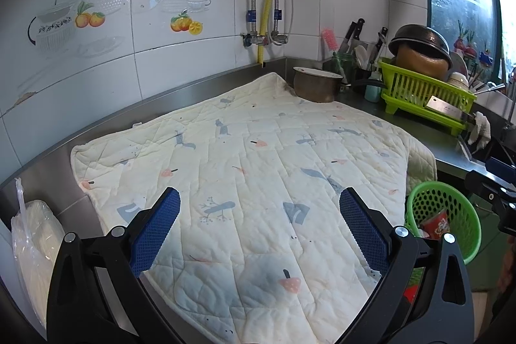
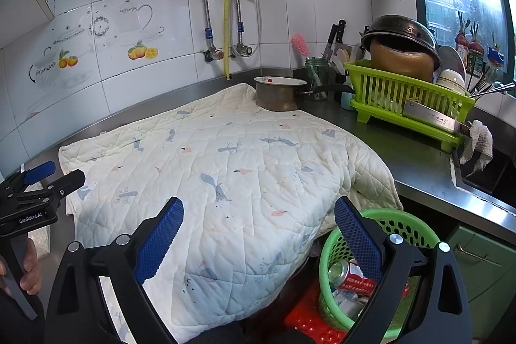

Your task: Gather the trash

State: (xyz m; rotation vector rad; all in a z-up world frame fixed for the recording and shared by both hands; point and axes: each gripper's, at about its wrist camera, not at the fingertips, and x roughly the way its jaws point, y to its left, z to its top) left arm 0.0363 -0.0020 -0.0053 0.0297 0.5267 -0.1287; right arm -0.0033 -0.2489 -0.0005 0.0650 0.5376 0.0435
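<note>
i'm holding my left hand-held gripper (image 1: 259,228) and right hand-held gripper (image 2: 259,236) spread apart, hovering over the bare quilted cloth (image 1: 245,157), green basket (image 2: 403,224) of trash sitting below the desk (image 2: 419,163) edge

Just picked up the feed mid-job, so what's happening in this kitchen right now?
A person holds a gripper in each hand over a quilted cloth spread on the steel counter. Both the left gripper and the right gripper are open and hold nothing. A green basket beside the counter's edge already holds a red can and other trash. No loose trash shows on the cloth.
</note>
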